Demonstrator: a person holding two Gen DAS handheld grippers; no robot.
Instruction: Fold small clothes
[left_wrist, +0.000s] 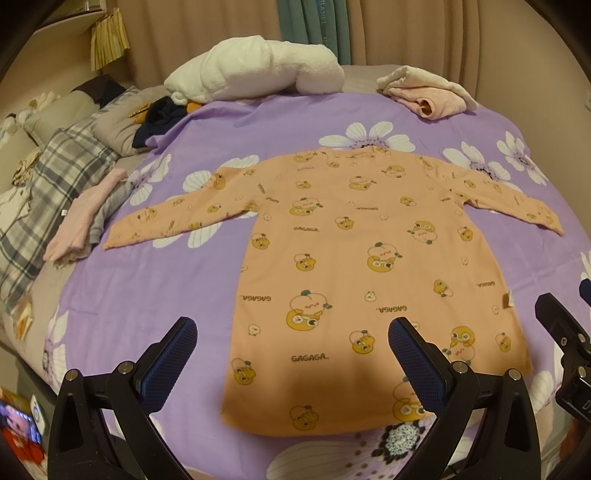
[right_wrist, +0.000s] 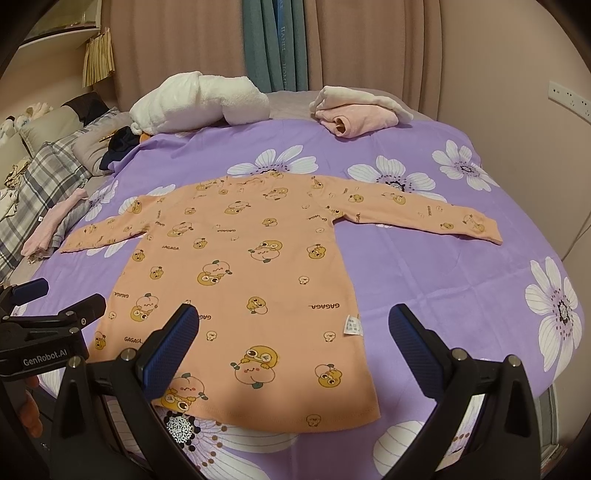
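In the left wrist view the left claw (left_wrist: 291, 336) hovers with its fingers spread wide and nothing between them, over the hem end of the shirt (left_wrist: 351, 258), which lies flat on the purple sheet (left_wrist: 147, 295) with both sleeves out to the sides and the collar at the far end. Ahead of the claw and beyond the collar sit a white towel (left_wrist: 255, 70) and a pink bundle (left_wrist: 428, 92); ahead to its left a pink and grey pile (left_wrist: 88, 218) lies just off the sleeve cuff, beside a plaid blanket (left_wrist: 48, 192). The right claw (left_wrist: 565, 332) shows at the right edge, beside the shirt's side seam. Bare sheet lies left of the claw. In the right wrist view the right claw (right_wrist: 293, 336) is also spread wide and empty, over the hem's right corner; a white label (right_wrist: 352, 325) sits at the side seam between its fingers. The left claw (right_wrist: 55, 306) is to its left, by the other side seam. Right of the claw the sheet is open to the bed's edge, and the far sleeve cuff ends short of that edge.
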